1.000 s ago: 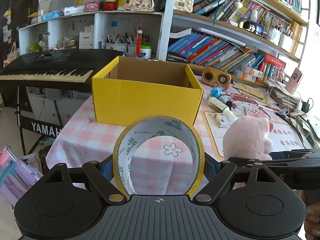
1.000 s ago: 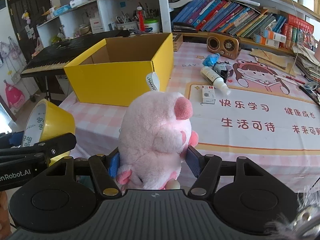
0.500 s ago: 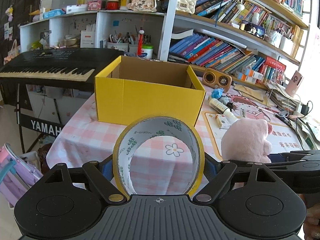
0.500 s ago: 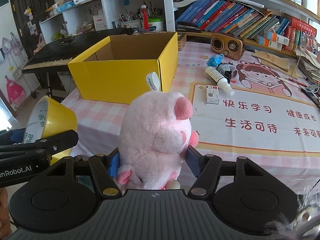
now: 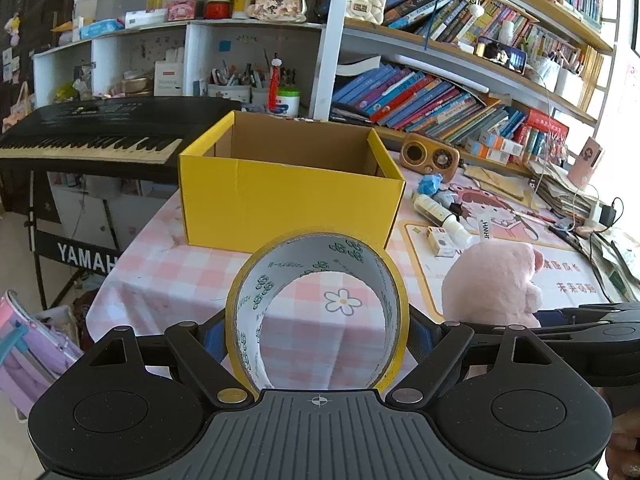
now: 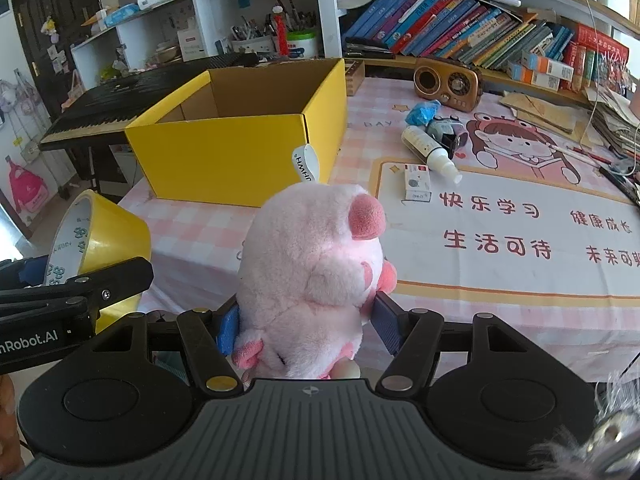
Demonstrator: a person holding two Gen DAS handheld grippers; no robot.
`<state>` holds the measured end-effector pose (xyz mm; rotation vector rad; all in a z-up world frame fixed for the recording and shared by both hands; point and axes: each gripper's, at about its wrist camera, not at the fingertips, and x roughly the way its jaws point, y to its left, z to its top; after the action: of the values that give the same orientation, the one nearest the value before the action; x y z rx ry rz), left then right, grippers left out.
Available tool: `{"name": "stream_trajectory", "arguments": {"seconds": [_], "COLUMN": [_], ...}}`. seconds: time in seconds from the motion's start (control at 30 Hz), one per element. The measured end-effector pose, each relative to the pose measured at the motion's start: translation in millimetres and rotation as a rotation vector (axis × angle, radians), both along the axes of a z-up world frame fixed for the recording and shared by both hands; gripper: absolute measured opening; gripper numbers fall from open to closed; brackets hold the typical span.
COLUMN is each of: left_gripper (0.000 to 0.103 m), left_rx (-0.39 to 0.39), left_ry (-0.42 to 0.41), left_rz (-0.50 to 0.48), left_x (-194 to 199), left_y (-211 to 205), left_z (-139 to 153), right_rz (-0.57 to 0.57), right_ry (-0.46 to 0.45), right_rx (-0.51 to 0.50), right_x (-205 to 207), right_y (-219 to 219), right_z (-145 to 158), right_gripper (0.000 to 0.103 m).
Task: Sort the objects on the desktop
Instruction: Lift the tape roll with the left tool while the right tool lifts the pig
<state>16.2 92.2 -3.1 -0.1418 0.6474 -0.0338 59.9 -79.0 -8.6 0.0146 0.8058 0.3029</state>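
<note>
My left gripper (image 5: 316,338) is shut on a yellow tape roll (image 5: 352,252), which stands on edge between the blue pads with its hole facing the camera. In the right wrist view the pink pig plush (image 6: 312,264) sits upright between the pads, and my right gripper (image 6: 308,324) is shut on its lower body. Both are held above the near edge of the table. An open yellow cardboard box (image 5: 288,200) stands ahead on the checked tablecloth, and no contents show in it. From the right the tape roll (image 6: 108,236) shows at the left; from the left the plush (image 5: 492,280) shows at the right.
A white bottle (image 6: 430,152), a small white carton (image 6: 416,182), a blue wrapper (image 6: 422,112) and a wooden radio (image 6: 448,80) lie right of the box. A black keyboard (image 5: 92,132) stands left of the table. Crowded bookshelves (image 5: 440,100) run behind.
</note>
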Motion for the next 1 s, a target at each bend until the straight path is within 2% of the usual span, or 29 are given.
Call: {"name": "stream_trajectory", "arguments": {"seconds": [0.4, 0.7, 1.0], "left_gripper": [0.085, 0.085, 0.085], "left_rx": [-0.003, -0.006, 0.003], "left_ry": [0.02, 0.026, -0.061], "left_rz": [-0.036, -0.015, 0.017], "left_x": [14, 25, 47], "left_y": [-9, -11, -6], "left_z": [-5, -4, 24], "right_rz": [-0.005, 0.017, 0.065], "right_ry": [0.014, -0.001, -0.09], "right_rx": [0.0, -0.008, 0.001], "right_x": [10, 22, 52], "right_y": [-9, -12, -13], "right_z": [-5, -2, 23], "right_gripper": [0.063, 0.063, 0.063]}}
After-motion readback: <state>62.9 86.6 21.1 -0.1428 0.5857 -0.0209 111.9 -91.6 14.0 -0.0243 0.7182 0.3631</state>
